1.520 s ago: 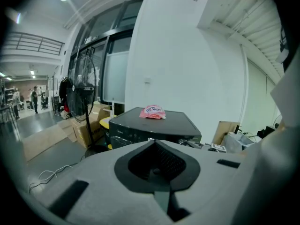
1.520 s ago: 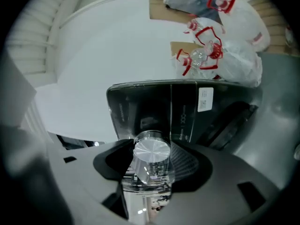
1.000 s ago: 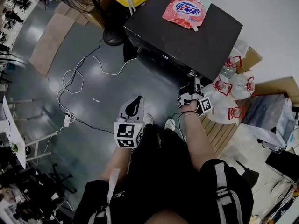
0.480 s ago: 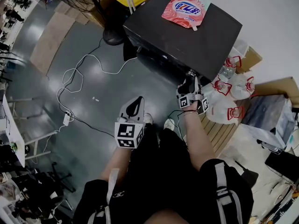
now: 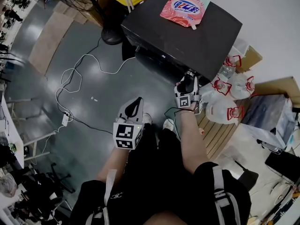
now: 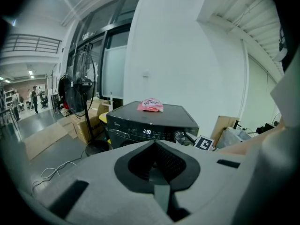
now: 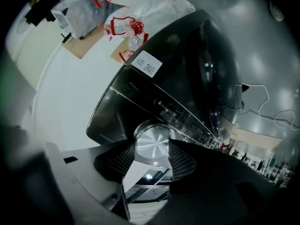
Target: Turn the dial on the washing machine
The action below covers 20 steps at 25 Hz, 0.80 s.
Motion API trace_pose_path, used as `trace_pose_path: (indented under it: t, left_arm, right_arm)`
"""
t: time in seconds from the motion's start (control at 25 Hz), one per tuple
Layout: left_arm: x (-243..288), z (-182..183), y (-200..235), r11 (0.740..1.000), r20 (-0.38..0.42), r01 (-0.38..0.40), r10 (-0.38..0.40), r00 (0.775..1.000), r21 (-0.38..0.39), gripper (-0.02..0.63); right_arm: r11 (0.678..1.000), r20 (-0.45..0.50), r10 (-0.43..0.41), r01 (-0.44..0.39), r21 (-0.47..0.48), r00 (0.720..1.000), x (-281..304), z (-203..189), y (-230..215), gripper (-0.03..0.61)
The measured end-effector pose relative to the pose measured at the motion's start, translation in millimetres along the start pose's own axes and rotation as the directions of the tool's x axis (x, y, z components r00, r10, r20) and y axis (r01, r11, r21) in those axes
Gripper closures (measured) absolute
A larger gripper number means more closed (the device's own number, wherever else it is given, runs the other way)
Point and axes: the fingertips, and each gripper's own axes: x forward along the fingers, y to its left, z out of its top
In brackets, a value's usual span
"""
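Note:
The black washing machine [image 5: 187, 36] stands ahead of me, its control panel facing my way. In the right gripper view its silver dial [image 7: 152, 143] sits between the two dark pads of my right gripper [image 7: 152, 157]. The jaws are closing, with the pads right beside the dial's rim. From the head view the right gripper [image 5: 188, 81] is up against the machine's front right corner and hides the dial. My left gripper [image 5: 137, 102] hangs shut and holds nothing over the floor, well short of the machine. The left gripper view shows the dial [image 6: 179, 136] at the panel's right end.
A pink detergent pouch [image 5: 183, 6] lies on the machine's top. Clear jugs with red caps [image 5: 232, 88] and a wooden pallet [image 5: 220, 130] stand to the right. A fan base [image 5: 112, 35] and a white cable [image 5: 75, 78] lie on the grey floor at left.
The right gripper has moved up from below the machine's corner to the dial. The left gripper has stayed where it was.

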Motion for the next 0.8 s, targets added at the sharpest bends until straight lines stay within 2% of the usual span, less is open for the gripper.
trace_pose_path:
  t: [0.12,0.24,0.32,0.4,0.48,0.52,0.56,0.68,0.72,0.8]
  left_arm:
    - [3,-5,-4,1.000,-0.018,0.018,-0.018,1.000,0.013,0.611]
    - [7,-5,-7,0.999,-0.014,0.034,-0.034,0.999,0.014,0.611]
    - [8,-2,-10,0.999,-0.002,0.044,-0.044,0.999,0.012,0.611]
    - [10,3,-12,0.998,0.014,0.056,-0.056,0.998,0.008,0.611]
    - [11,12,-12,0.998,0.035,0.067,-0.068,0.997,0.005,0.611]
    - [12,17,-12,0.997,0.046,0.074,-0.074,0.996,0.005,0.611]
    - [12,22,-11,0.997,0.057,0.082,-0.082,0.995,0.006,0.611]
    - [13,38,-11,0.994,0.095,0.110,-0.110,0.989,0.007,0.611]
    - [13,44,-12,0.993,0.109,0.120,-0.121,0.987,0.008,0.611]
    - [12,55,-15,0.990,0.137,0.143,-0.144,0.980,0.015,0.611]
  right_arm:
    - [1.000,-0.015,0.003,-0.003,-0.017,1.000,-1,1,1,0.357]
    - [0.988,-0.037,-0.054,0.048,-0.150,0.998,-1,2,1,0.358]
    - [0.949,-0.063,-0.127,0.103,-0.299,0.990,-6,-3,4,0.361]
    - [0.874,-0.119,-0.217,0.138,-0.466,0.969,-17,-17,10,0.365]
    - [0.760,-0.160,-0.315,0.148,-0.633,0.936,-30,-36,19,0.440]
    - [0.683,-0.167,-0.361,0.138,-0.717,0.917,-36,-47,24,0.518]
    - [0.598,-0.172,-0.398,0.112,-0.794,0.901,-41,-58,30,0.557]
    - [0.338,-0.181,-0.446,-0.023,-0.941,0.877,-52,-102,57,0.569]
    - [0.239,-0.178,-0.449,-0.074,-0.968,0.876,-54,-118,68,0.569]
    - [0.020,-0.185,-0.440,-0.196,-0.980,0.879,-57,-152,91,0.569]
